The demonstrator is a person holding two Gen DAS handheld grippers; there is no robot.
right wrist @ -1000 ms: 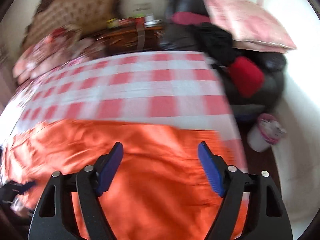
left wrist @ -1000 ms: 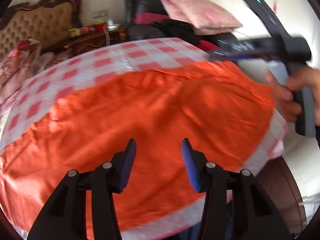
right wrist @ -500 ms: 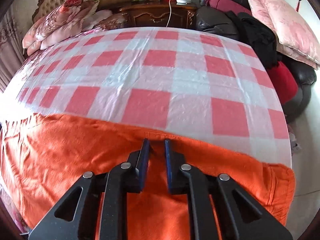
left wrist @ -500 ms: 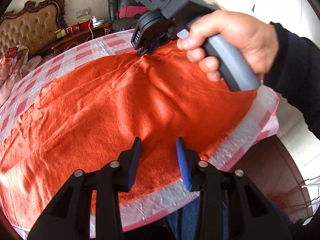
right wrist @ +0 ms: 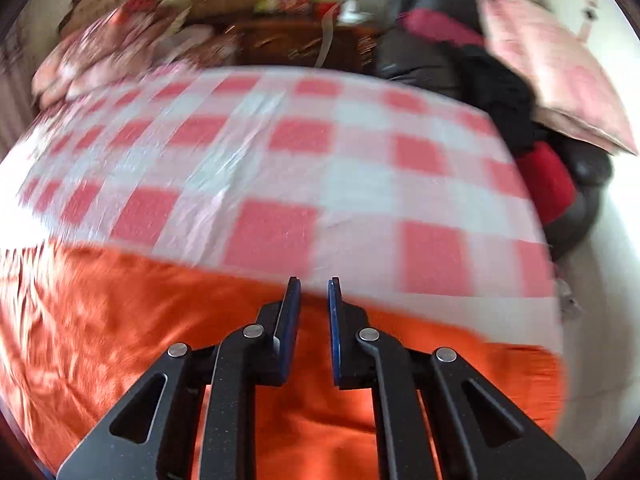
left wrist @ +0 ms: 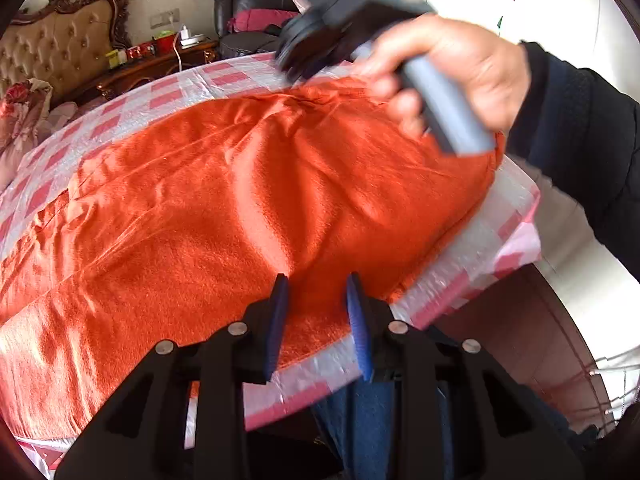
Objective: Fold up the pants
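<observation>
Orange pants (left wrist: 240,200) spread flat across a red-and-white checked tablecloth (right wrist: 280,140), near edge lying just inside the table's rim, far edge running along the checks.

Left gripper (left wrist: 316,280) hovering over the near edge of the cloth, angled down. Jaws just closing in, now partly spread. Fabric showing in the gap below, blue pads not pressing on it.

Right gripper (right wrist: 314,284) set at the far edge of the pants, gripped by a bare hand (left wrist: 452,64) in a dark sleeve (left wrist: 568,128). Jaws just eased a shade wider, yet all but pressed together, pinching the cloth's edge. Creases in the fabric drawn toward that pinch, seen from the left wrist. Much motion blur in the right wrist view.
</observation>
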